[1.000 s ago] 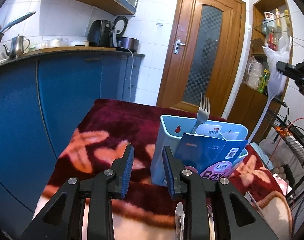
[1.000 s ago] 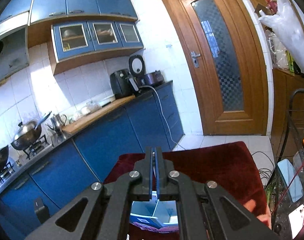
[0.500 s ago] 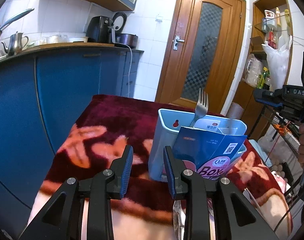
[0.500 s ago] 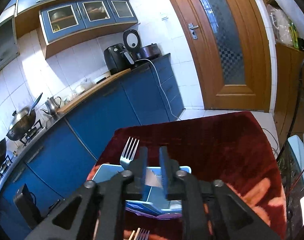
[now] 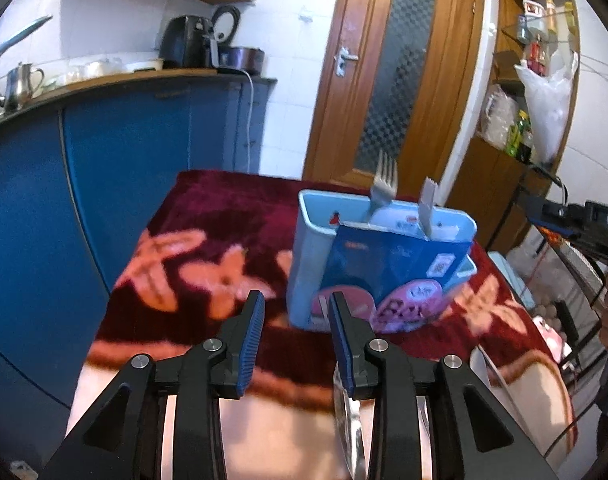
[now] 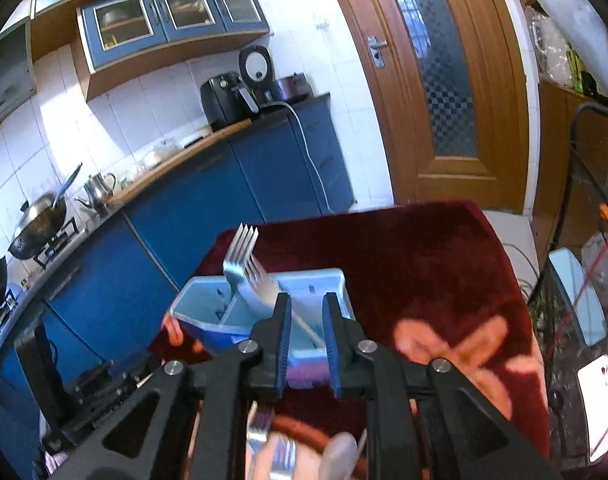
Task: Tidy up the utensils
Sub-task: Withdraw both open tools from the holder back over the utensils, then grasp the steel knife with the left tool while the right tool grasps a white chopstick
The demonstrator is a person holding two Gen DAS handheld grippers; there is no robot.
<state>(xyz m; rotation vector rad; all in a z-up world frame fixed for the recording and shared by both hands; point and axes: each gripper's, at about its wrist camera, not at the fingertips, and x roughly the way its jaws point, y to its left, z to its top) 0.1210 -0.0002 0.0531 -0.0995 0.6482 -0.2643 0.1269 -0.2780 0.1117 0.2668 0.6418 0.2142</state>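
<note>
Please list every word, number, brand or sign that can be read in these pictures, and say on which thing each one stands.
"DA", cut off by the picture's edge: on the black device at the right of the left wrist view.
Pink lettering on the blue carton in the light blue holder: too blurred to read.
Square code and small white labels on the carton: unreadable.
Nothing else can be read.

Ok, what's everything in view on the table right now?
light blue plastic utensil holder: one, light blue, mid-table
metal forks: two, silver, standing tines-up in holder
blue printed carton: one, blue and pink, holder's front pocket
loose metal cutlery: at least three, silver, near edge, blurred
dark red floral table cover: one, red and orange, over table
left tool: black, blue pads, jaws opening, nothing between
right tool: black, blue pads, open, facing holder
</note>
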